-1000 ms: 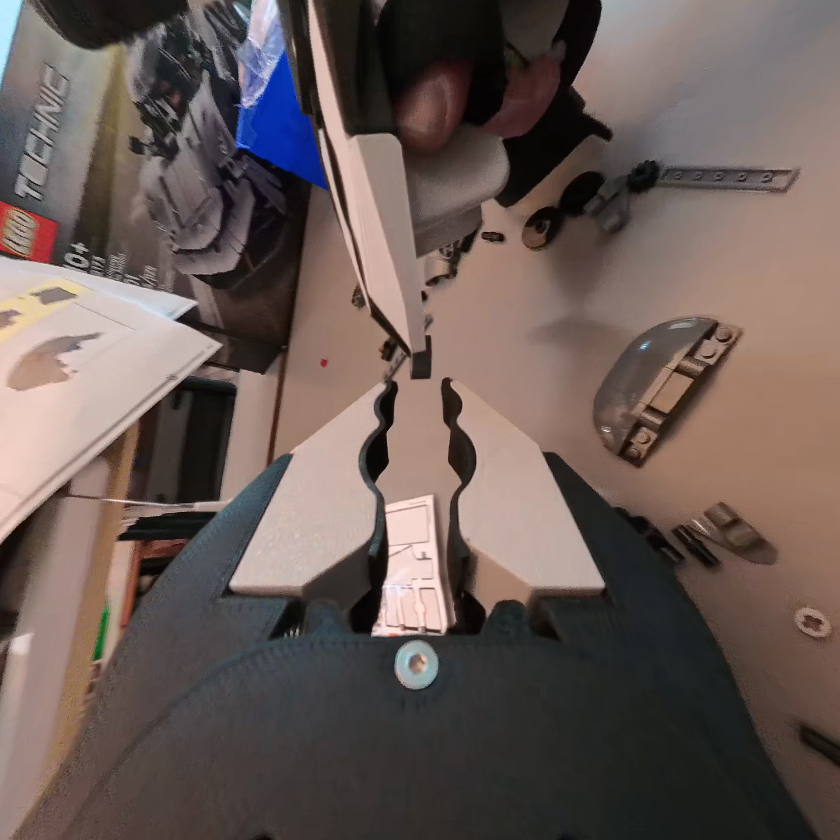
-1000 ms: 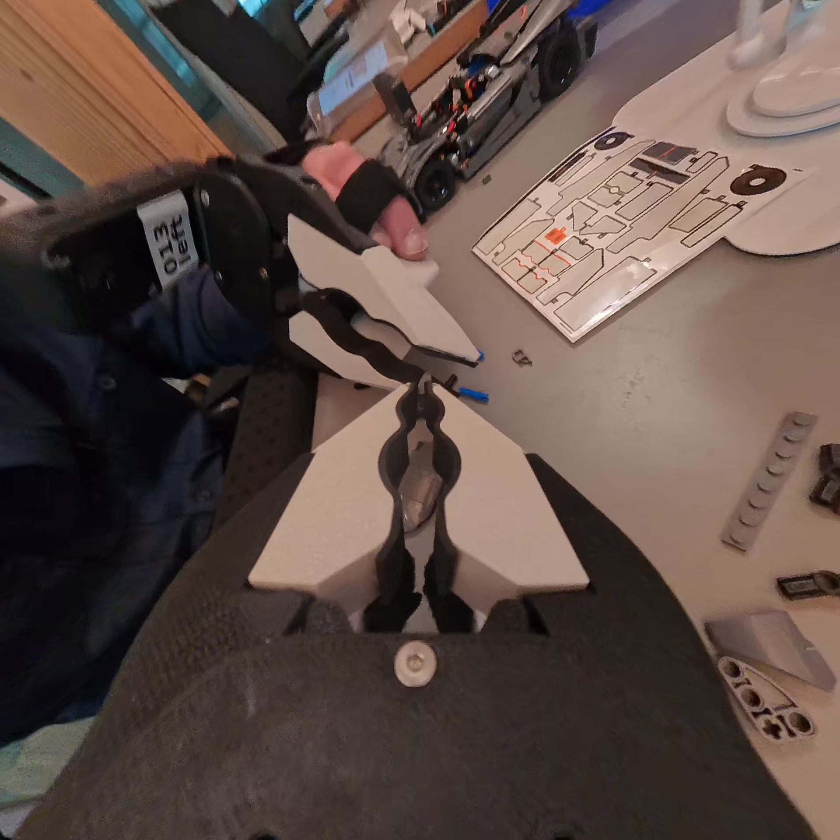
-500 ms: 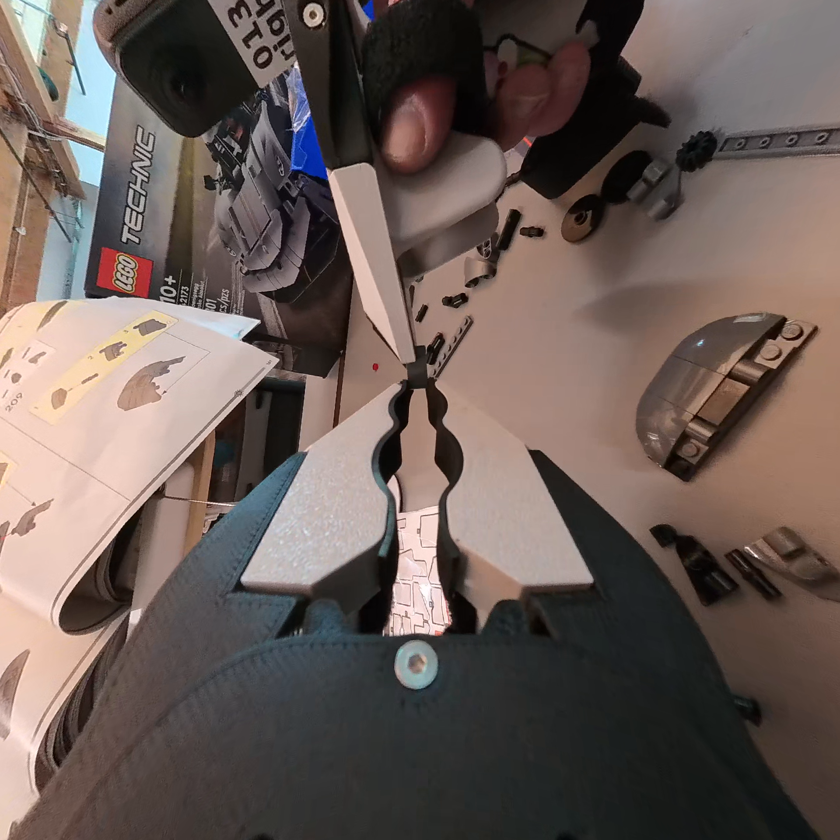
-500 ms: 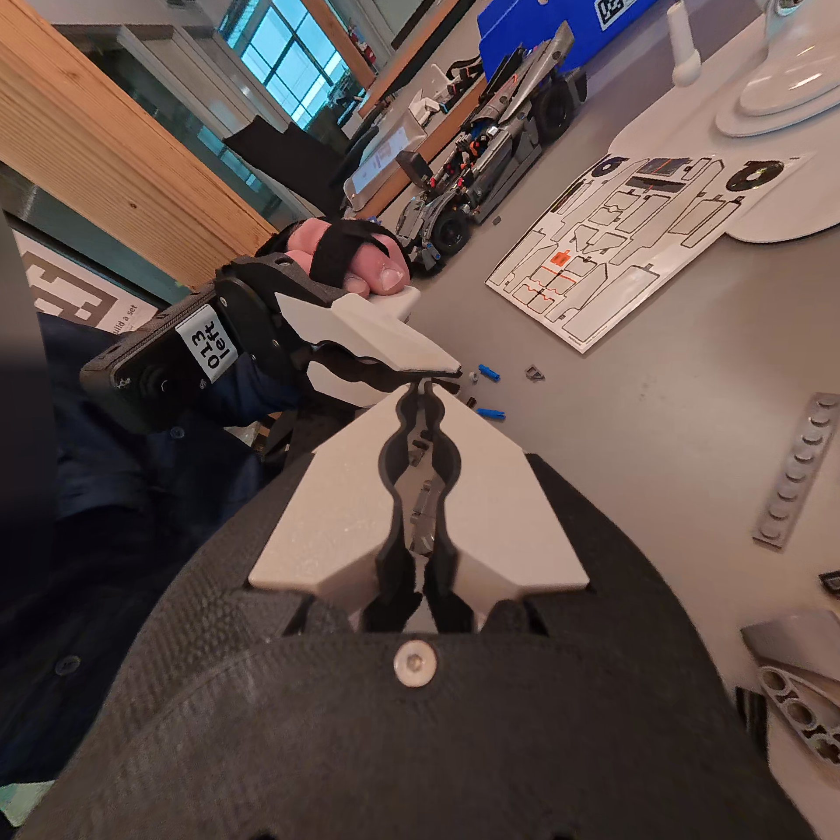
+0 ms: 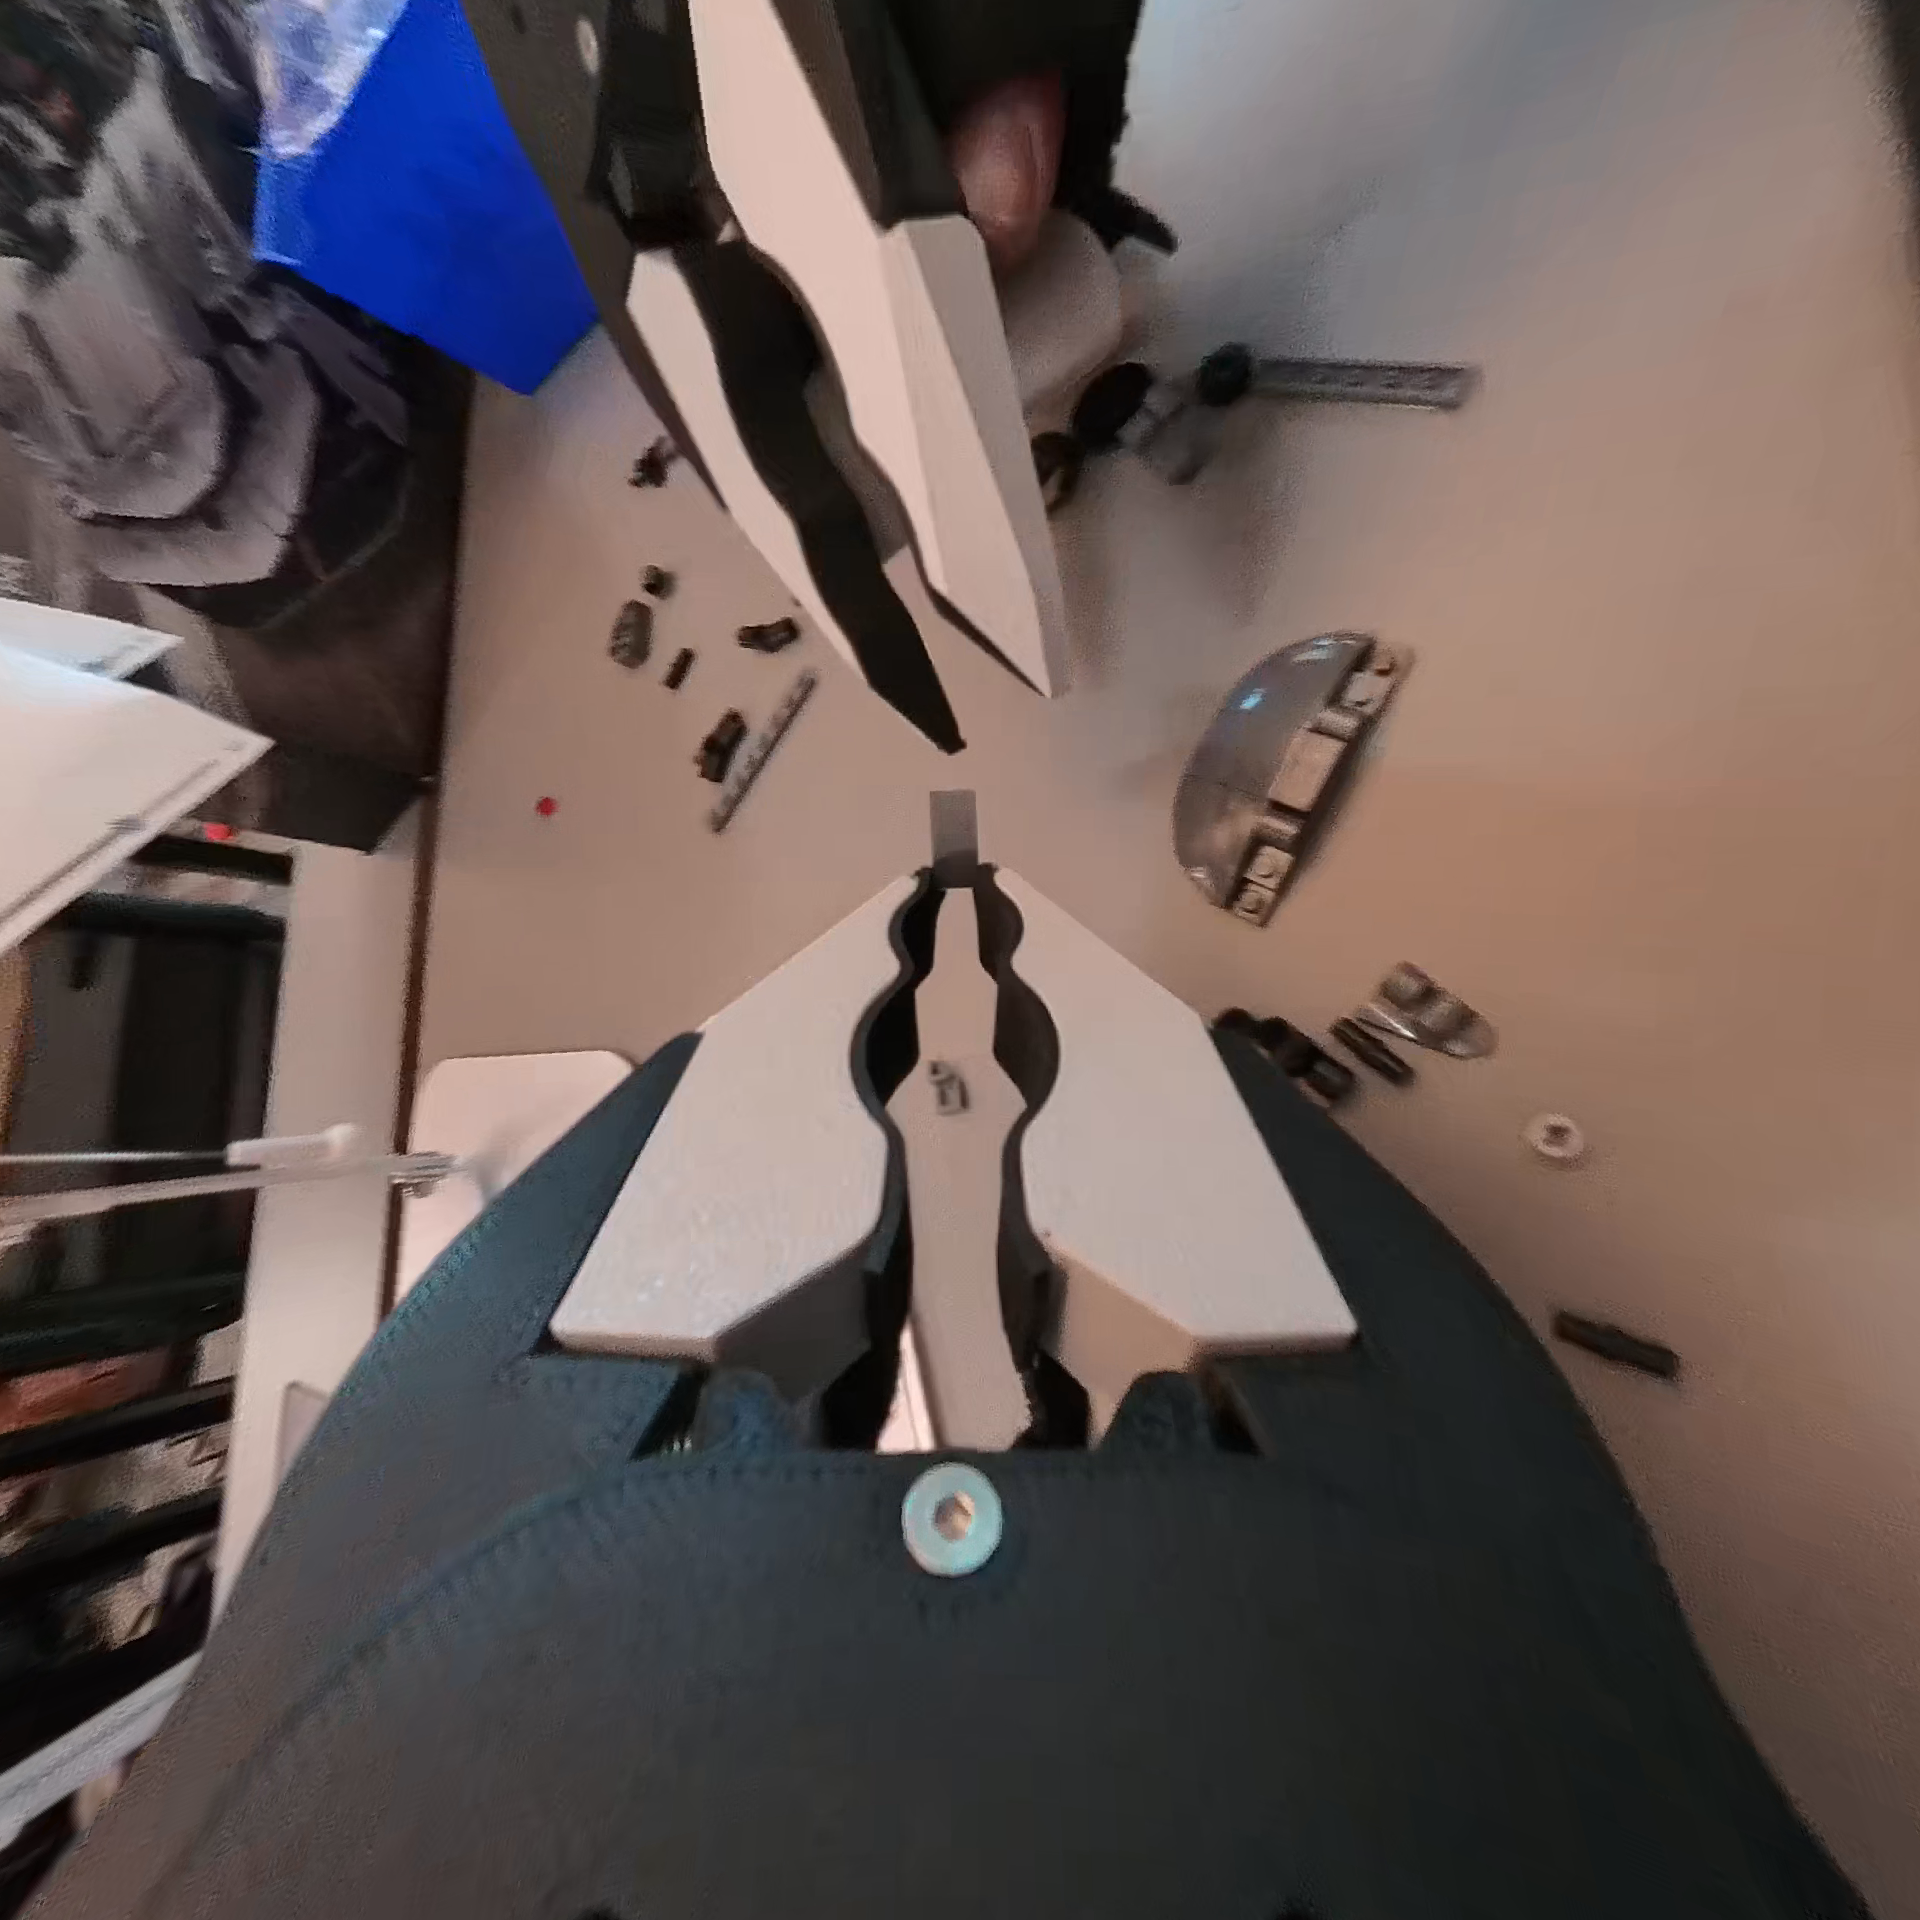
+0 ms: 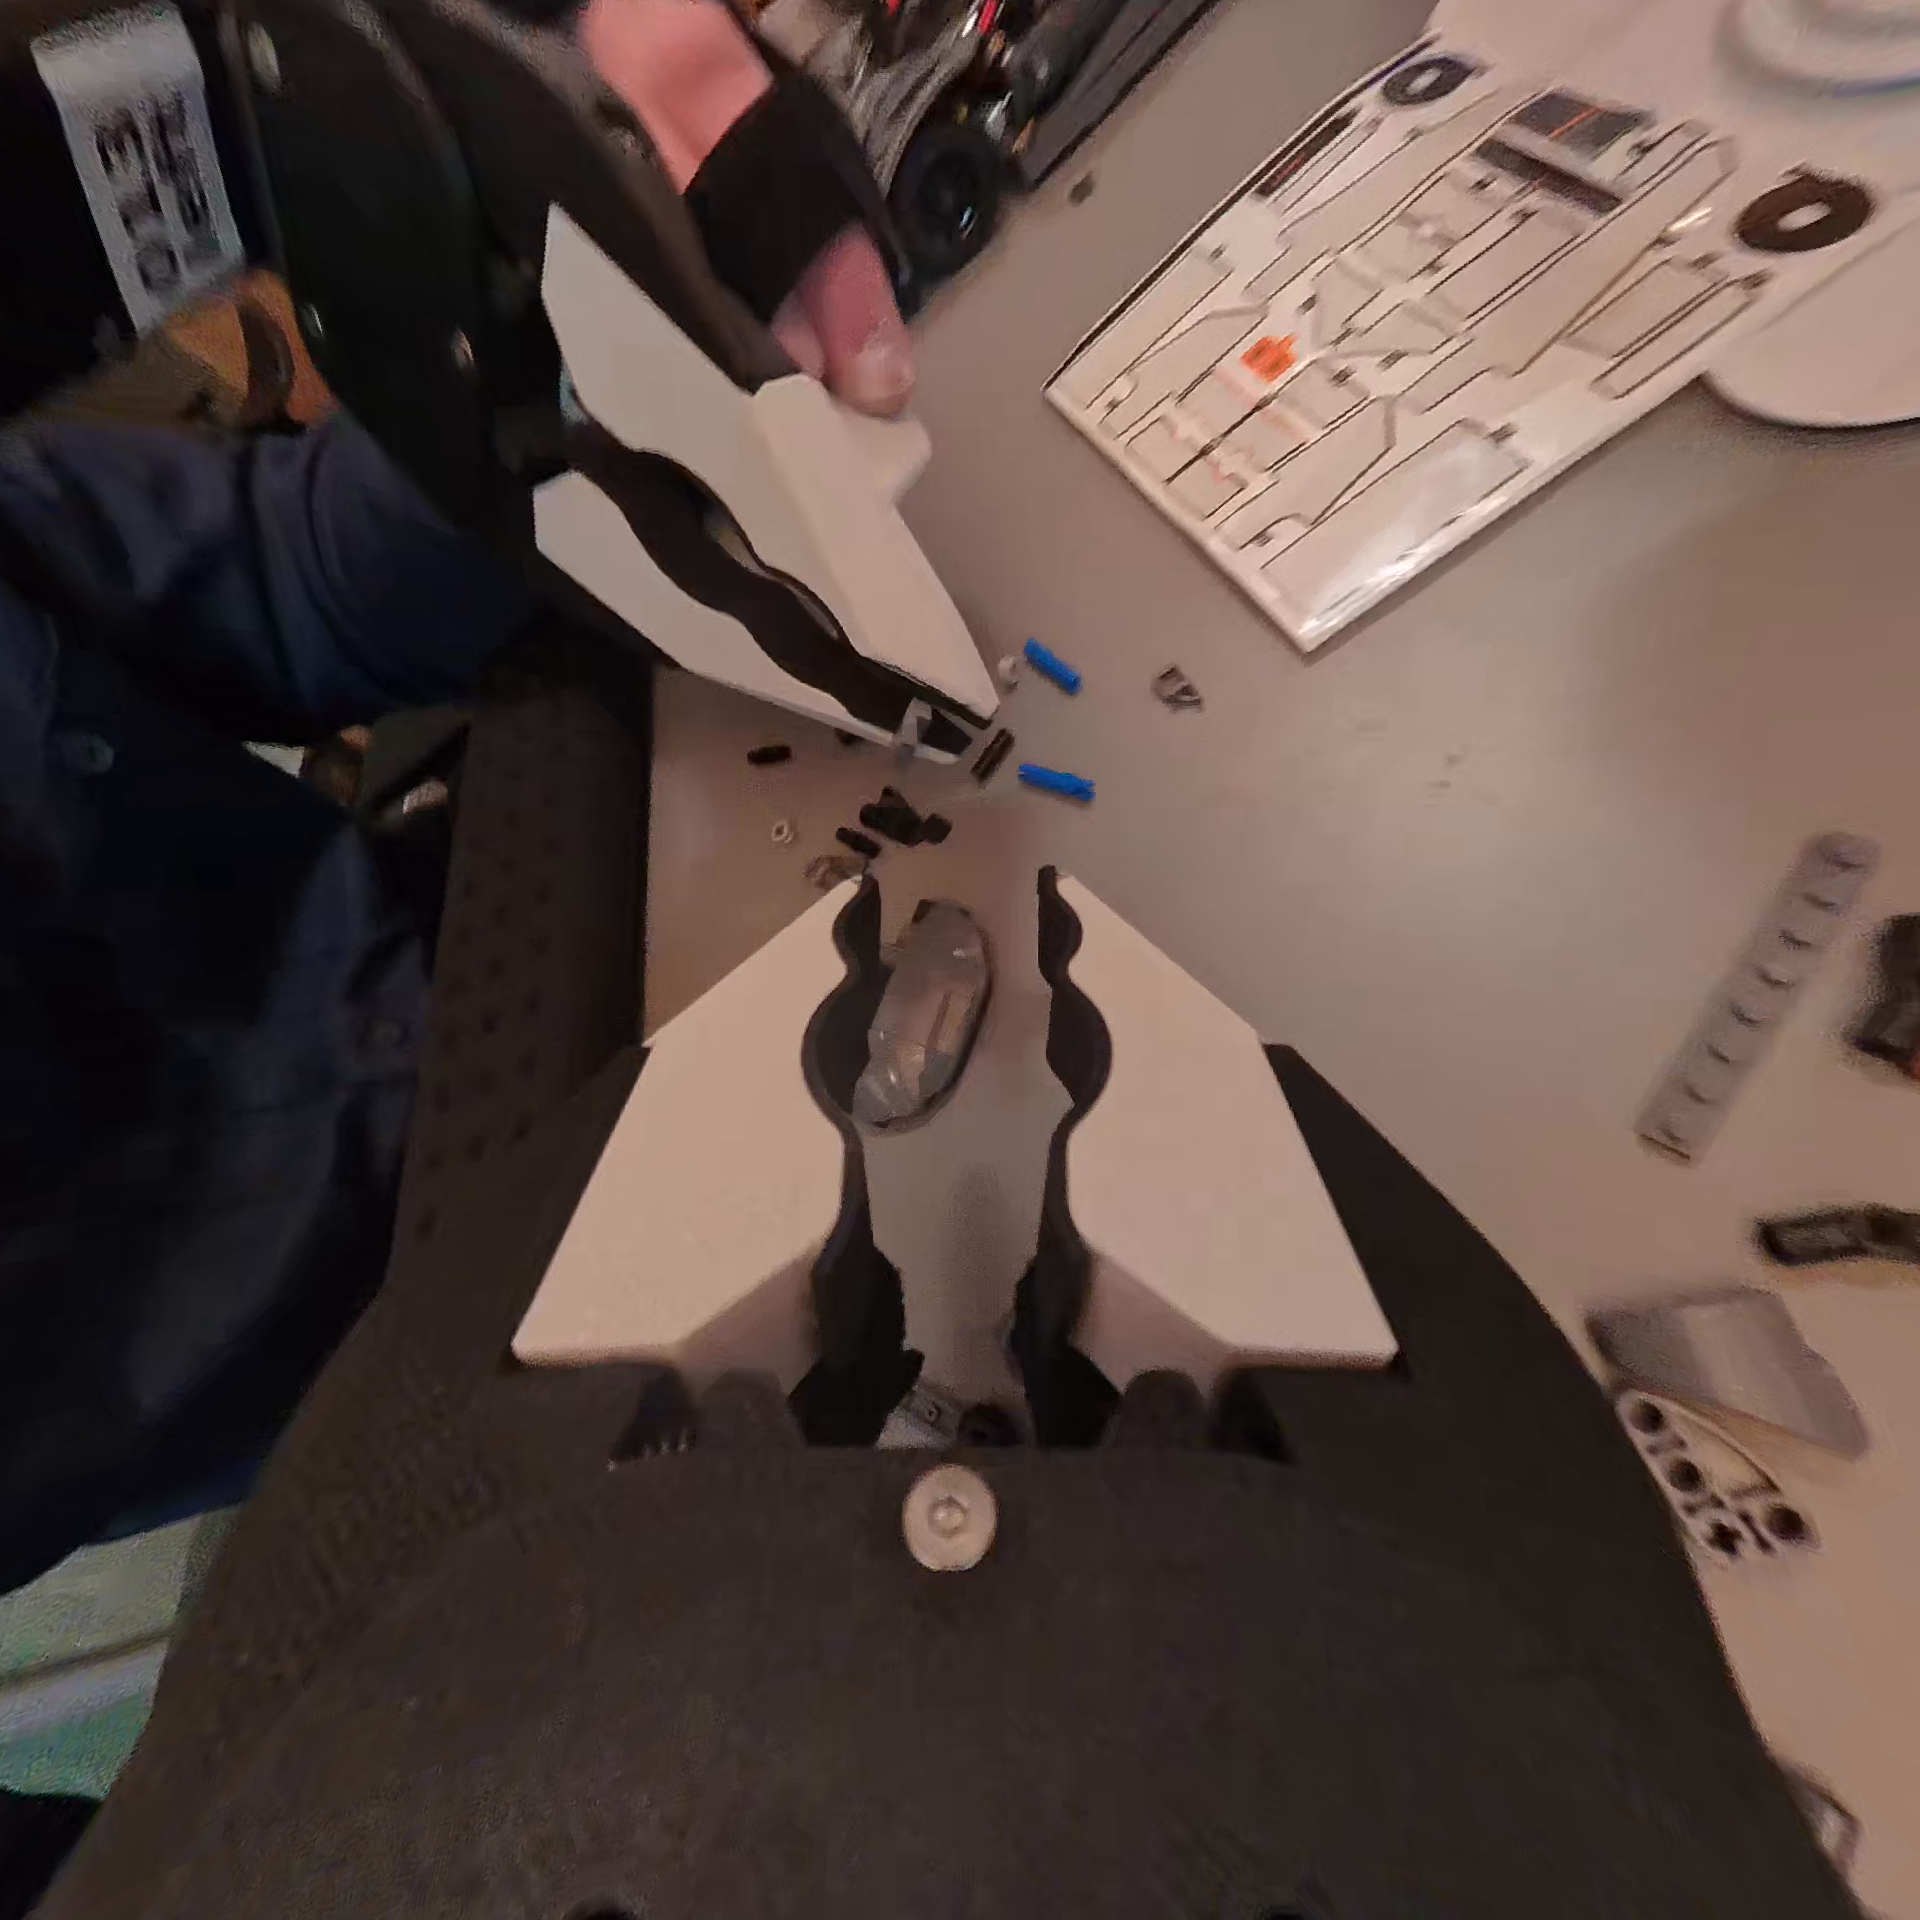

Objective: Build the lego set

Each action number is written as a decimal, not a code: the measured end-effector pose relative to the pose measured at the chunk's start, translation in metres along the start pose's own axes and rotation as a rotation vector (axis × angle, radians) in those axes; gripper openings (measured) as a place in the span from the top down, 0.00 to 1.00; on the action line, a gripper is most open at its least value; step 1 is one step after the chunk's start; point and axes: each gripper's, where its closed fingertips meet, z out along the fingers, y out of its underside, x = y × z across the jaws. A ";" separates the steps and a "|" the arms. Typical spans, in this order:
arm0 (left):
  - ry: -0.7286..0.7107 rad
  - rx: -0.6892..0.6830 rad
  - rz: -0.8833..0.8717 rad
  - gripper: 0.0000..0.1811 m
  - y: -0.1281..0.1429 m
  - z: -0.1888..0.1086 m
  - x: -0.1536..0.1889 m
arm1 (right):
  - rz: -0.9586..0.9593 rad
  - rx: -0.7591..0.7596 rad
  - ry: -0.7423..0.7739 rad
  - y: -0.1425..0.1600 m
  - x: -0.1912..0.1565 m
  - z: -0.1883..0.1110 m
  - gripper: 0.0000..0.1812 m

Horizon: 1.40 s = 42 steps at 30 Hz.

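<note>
Pinching a small grey piece at its very tips, the left hand-held gripper is clamped on it, the piece standing out beyond the tips above the worktop. The right hand-held gripper has its fingers apart and holds nothing; between them, lying on the worktop, shows a curved grey lego assembly. In the left wrist view the right hand-held gripper comes down from above, its tips just short of the small grey piece, not touching it.

Beyond the right gripper's tips lie scattered small black pins and two blue pins, all loose on the worktop. To the right rest a long grey studded plate, a grey sloped panel and a light beam with holes. Farther off lies a sticker sheet, and behind it a partly built lego car. In the left wrist view a blue box stands at the far edge; blur hides finer detail
</note>
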 end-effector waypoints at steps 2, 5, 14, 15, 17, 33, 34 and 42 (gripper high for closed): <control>0.044 -0.023 0.020 0.97 0.004 -0.003 0.008 | -0.036 -0.061 -0.007 0.008 -0.005 0.010 0.83; 0.104 -0.055 0.032 0.97 0.012 -0.002 0.021 | -0.090 -0.156 0.012 0.023 -0.005 0.019 0.81; 0.235 -0.039 0.025 0.97 0.010 -0.003 0.051 | -0.151 -0.280 -0.005 0.043 -0.017 0.032 0.77; 0.249 -0.039 0.030 0.97 0.010 -0.002 0.055 | -0.157 -0.289 0.000 0.044 -0.017 0.033 0.78; 0.269 -0.028 0.028 0.97 0.006 -0.002 0.059 | -0.169 -0.319 0.013 0.049 -0.016 0.034 0.79; 0.360 -0.098 0.057 0.97 0.010 0.010 0.079 | -0.202 -0.357 -0.003 0.055 -0.019 0.042 0.85; 0.363 -0.099 0.057 0.97 0.010 0.010 0.079 | -0.202 -0.357 -0.003 0.055 -0.019 0.042 0.85; 0.370 -0.129 0.061 0.97 0.010 0.011 0.078 | -0.205 -0.357 -0.001 0.055 -0.019 0.041 0.86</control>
